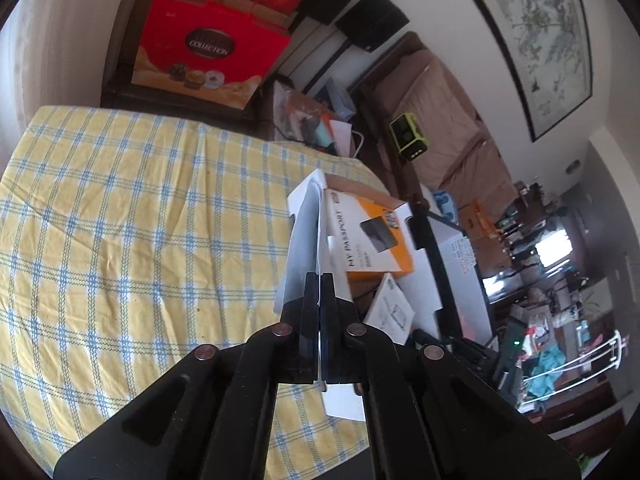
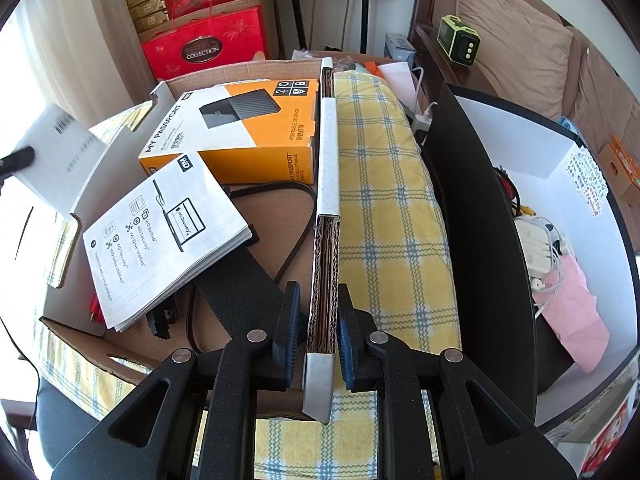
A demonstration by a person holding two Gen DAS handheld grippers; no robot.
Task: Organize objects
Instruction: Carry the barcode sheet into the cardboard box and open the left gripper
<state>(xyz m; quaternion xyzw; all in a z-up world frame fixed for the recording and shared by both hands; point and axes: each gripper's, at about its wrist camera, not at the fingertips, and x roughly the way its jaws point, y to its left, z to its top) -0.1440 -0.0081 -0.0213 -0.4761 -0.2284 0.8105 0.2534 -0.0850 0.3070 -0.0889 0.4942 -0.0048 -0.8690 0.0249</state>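
While both grippers are clamped on the same shallow cardboard box (image 2: 224, 344), most of the risk sits in how thin each hold is. Left gripper (image 1: 320, 280) has its jaws fully together w/ only a white flap (image 1: 304, 236) of the box pinched between them; in the right wrist view that flap shows at far left w/ a barcode on it, and a dark fingertip (image 2: 18, 158) at its edge. Right gripper (image 2: 316, 312) is closed on the opposite side wall (image 2: 326, 216), pads pressing the corrugated edge on both sides.

Box sits at the edge of a table w/ yellow-and-blue checked cloth (image 1: 120, 220). Inside: orange WD "My Passport" carton (image 2: 248, 136), white instruction booklet (image 2: 160, 240), black cable (image 2: 296, 216) and a black mesh strap (image 2: 236, 284), all loose.

What could go wrong, as I judge it:
- Flap is a single sheet; if left pulls harder it may bend at the fold or tear, not move the box.
- If left side comes up while right stays put, box tilts & the booklet + carton slide toward the right wall or spill out.
- Right grip is on the raw wall edge; a twist could crush the corrugation or let it slip out.
- Box is close to the table edge, beside the black-and-white bin (image 2: 480, 200) holding chargers & cords; a shove that way could knock it or drop contents off the table.
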